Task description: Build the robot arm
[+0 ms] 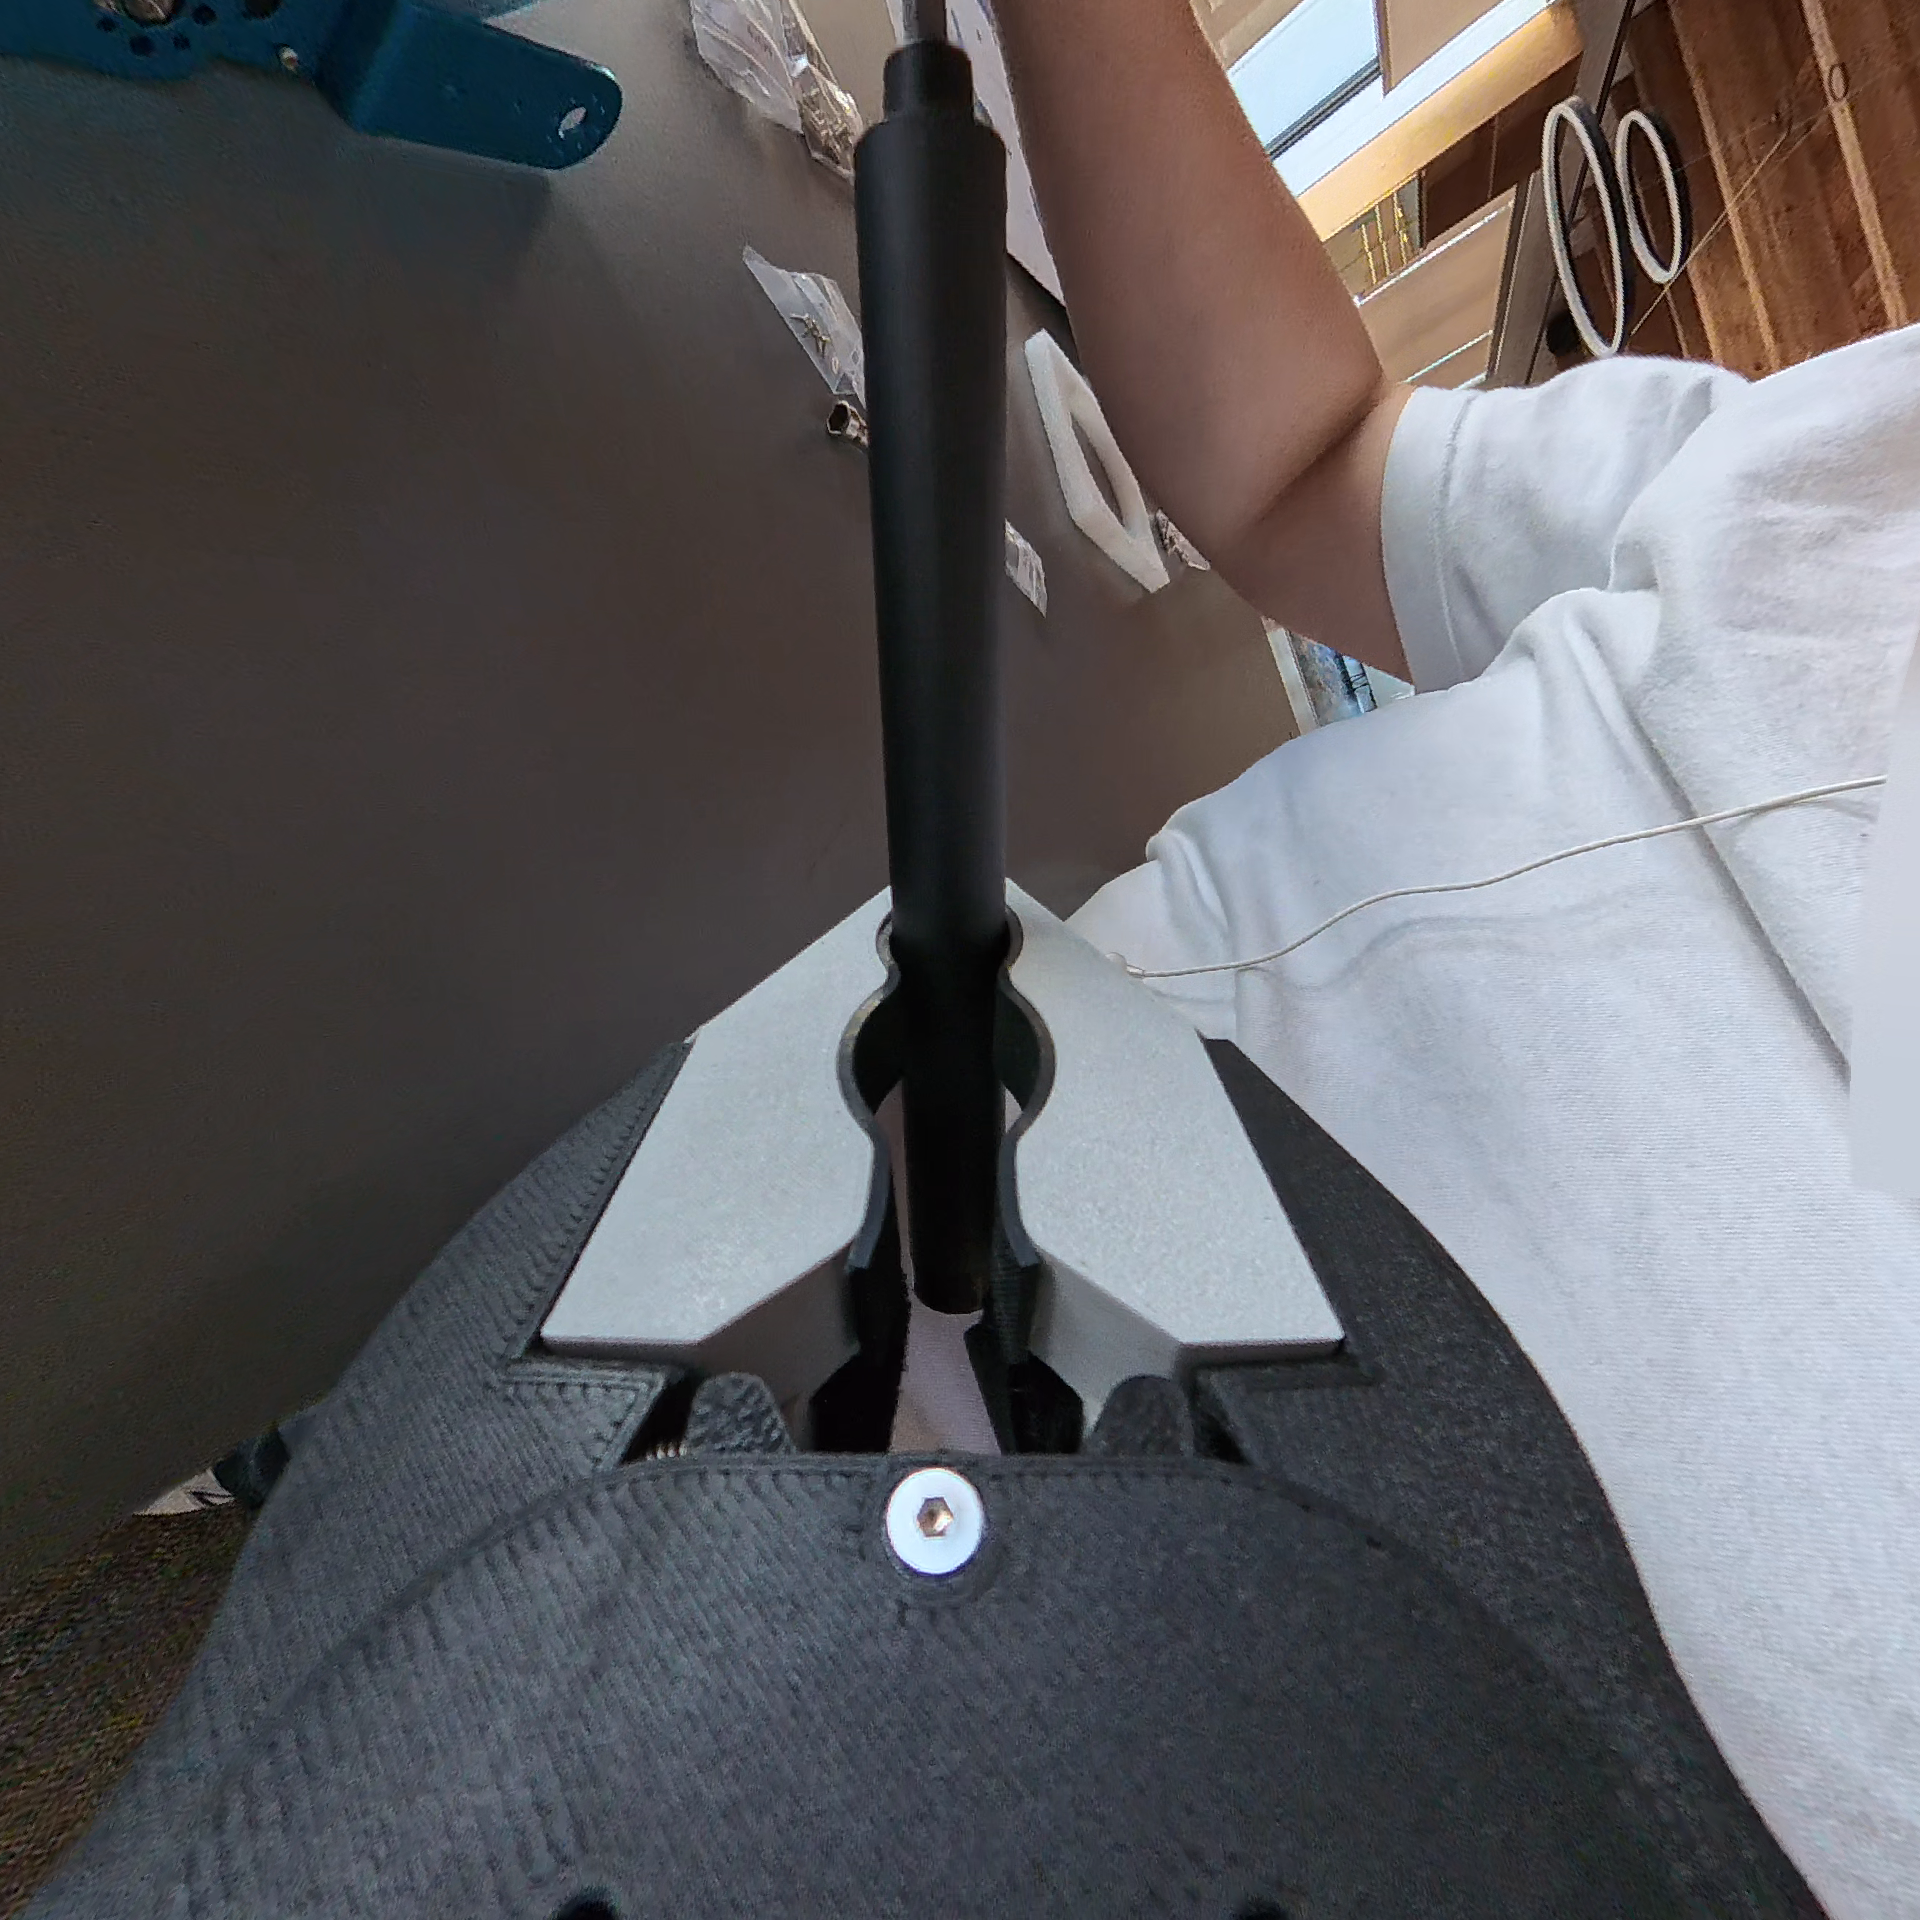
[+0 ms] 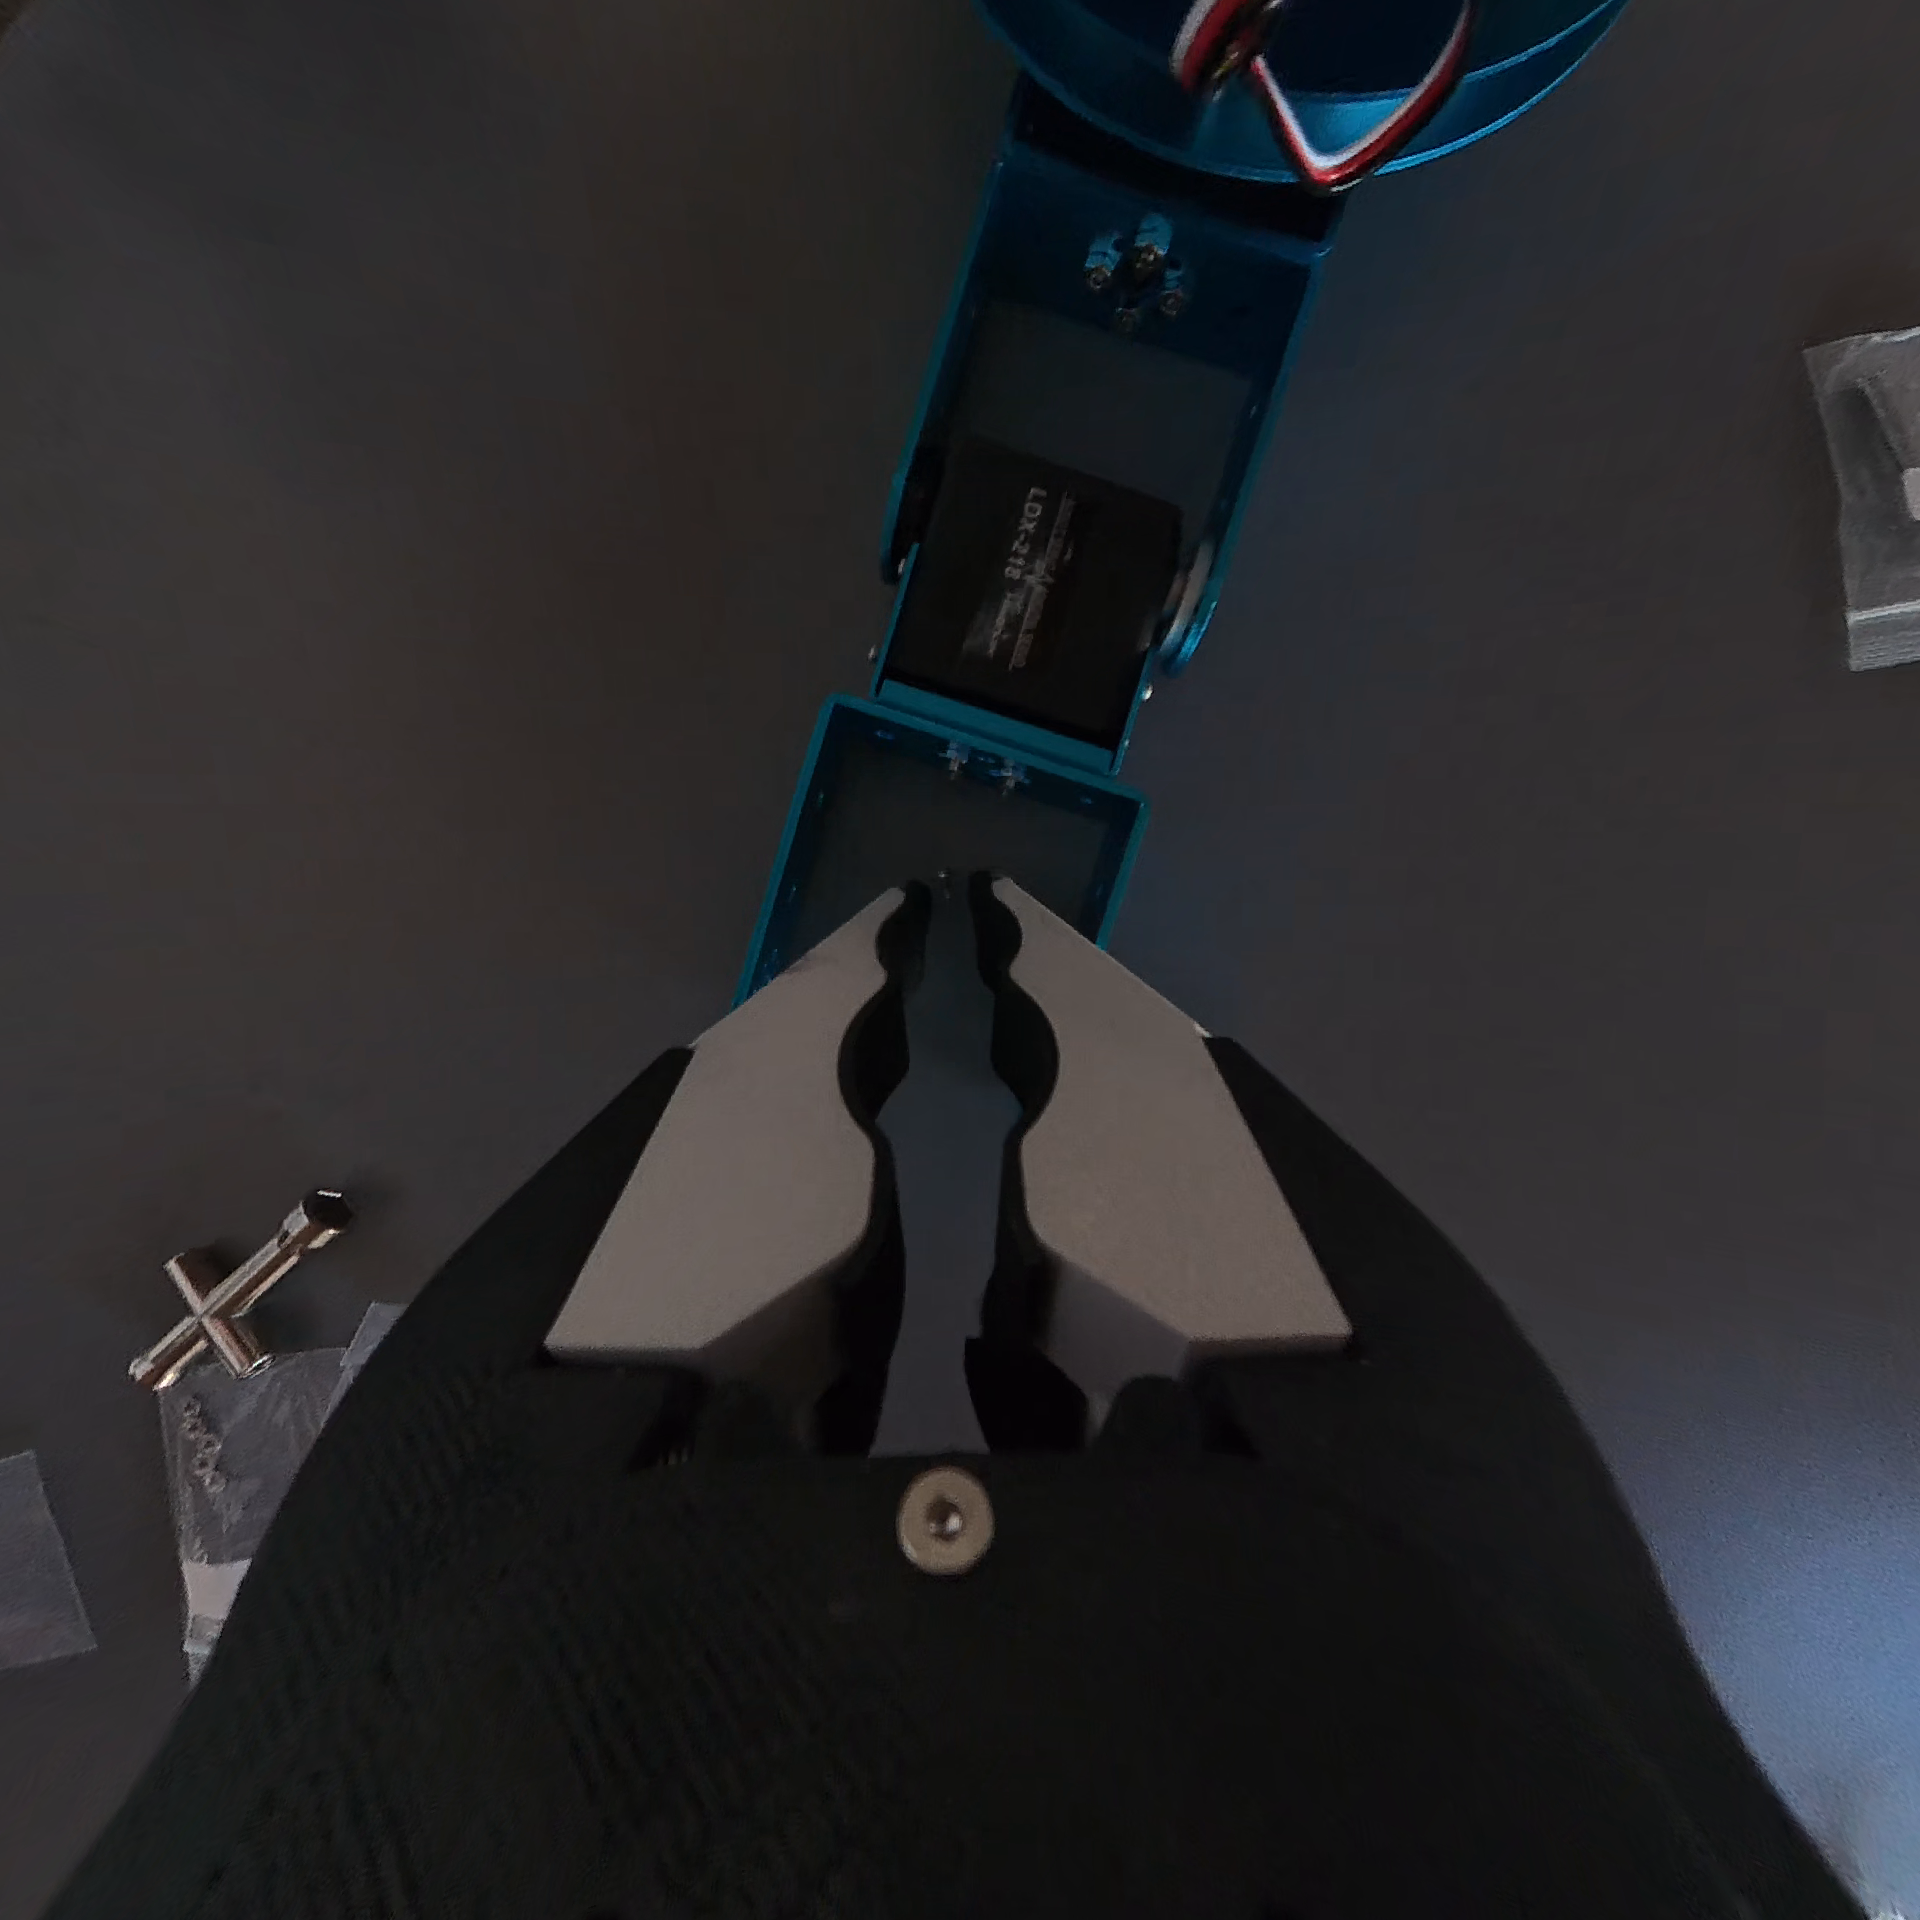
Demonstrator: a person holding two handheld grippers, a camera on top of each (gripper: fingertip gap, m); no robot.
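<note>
Left gripper (image 1: 948,925) is clenched on a matte black cylindrical tool handle (image 1: 930,520). The handle runs straight out along the fingers, seated in the notched pads near the tips, with its butt end sitting back between the jaws. The far end narrows to a thin metal shaft at the top edge, out of focus. The handle hangs over the smooth dark grey tabletop (image 1: 416,520).

Near it lie clear plastic bags of small screws (image 1: 805,312), a white foam hexagonal frame (image 1: 1091,468) and a blue anodised metal bracket (image 1: 457,78) at top left. A person's bare forearm (image 1: 1195,312) and white cotton shirt (image 1: 1558,1039) fill the right side.

Right gripper (image 2: 951,883) has its grey wavy-notched fingers drawn close with a narrow gap. There is a tiny glint at the tips; cannot tell if anything is pinched.

The tips sit just over the open end of a blue sheet-metal bracket chain (image 2: 977,821), which holds a black boxy servo (image 2: 1039,582). Red and white wires (image 2: 1299,135) loop at the top. A shiny silver cross-shaped socket wrench (image 2: 223,1309) lies well to the lower left, and a clear bag (image 2: 1881,499) lies at the right edge.
</note>
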